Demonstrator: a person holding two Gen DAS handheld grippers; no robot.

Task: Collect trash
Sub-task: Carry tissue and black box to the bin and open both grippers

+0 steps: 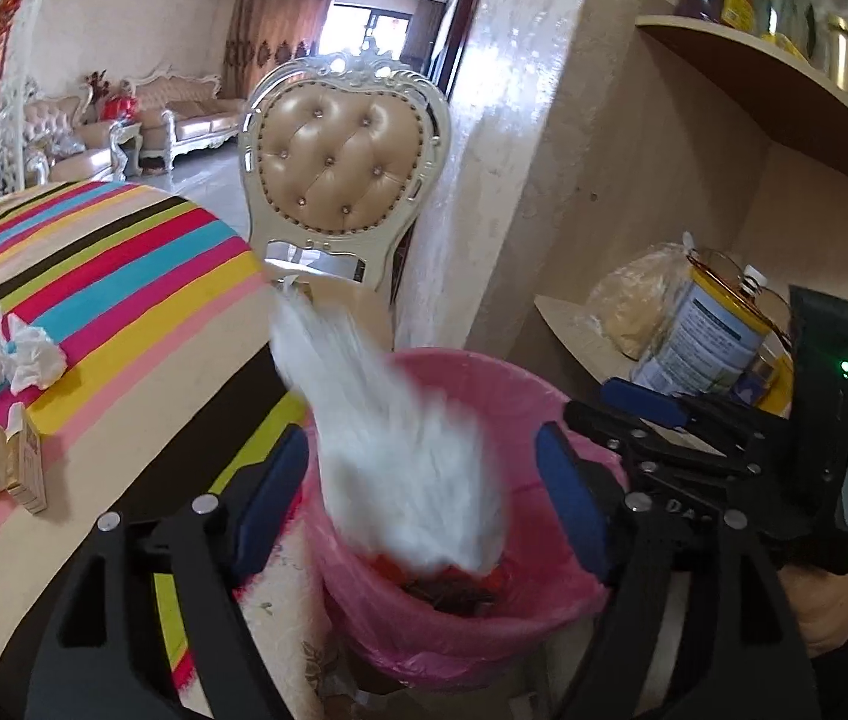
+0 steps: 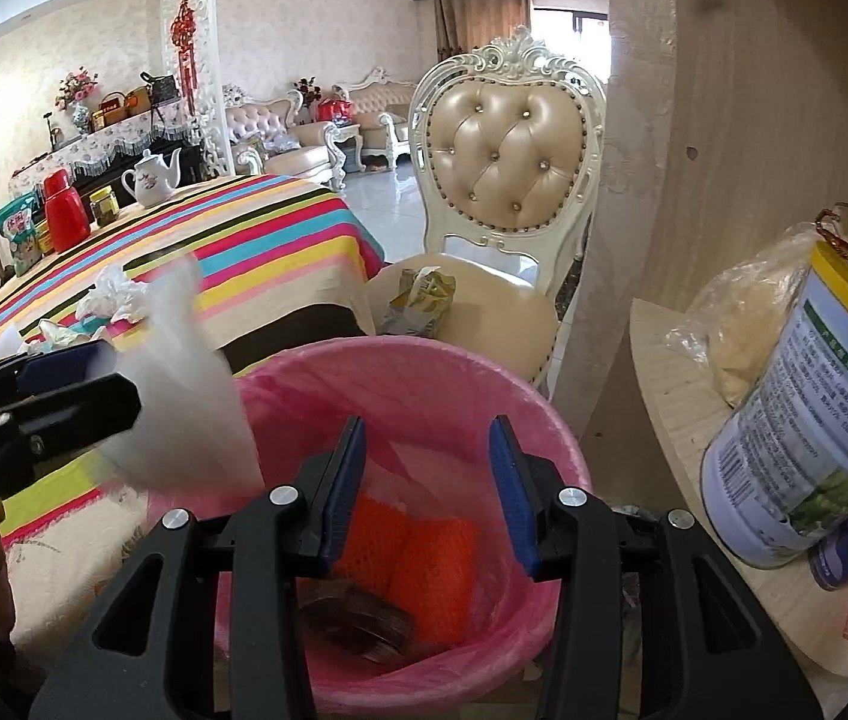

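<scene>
Black arms with blue pads fill the bottom of both views: the left tool (image 1: 424,492) stands spread wide over the round bin lined with a pink plastic bag (image 1: 568,594), and a blurred white, translucent plastic bag (image 1: 400,456) hangs between its pads without either pad visibly pressing on it, so I judge it released and dropping toward the bin, its tail streaming up toward 11 o'clock. In the right wrist view the same white bag sits at 9 o'clock, just beside the bin's rim, next to the left tool. The right tool (image 2: 427,468) hovers above the bin's mouth with its jaws apart and nothing between them, probably waiting its turn or steadying the approach. Inside the bin lie orange mesh netting (image 2: 418,558) and a dark, shiny coil-like scrap (image 2: 358,624) beneath it; what the coil is I cannot tell. More rubbish waits: crumpled white tissues (image 1: 4,354) on the desk with the striped cloth (image 1: 142,276) at 9 o'clock, and a flattened yellow-green carton (image 2: 421,300) on the seat of the cream tufted chair (image 2: 508,162) at 12 o'clock. At 3 o'clock a wooden shelf (image 2: 682,414) carries a yellow-lidded tin (image 2: 808,444).
</scene>
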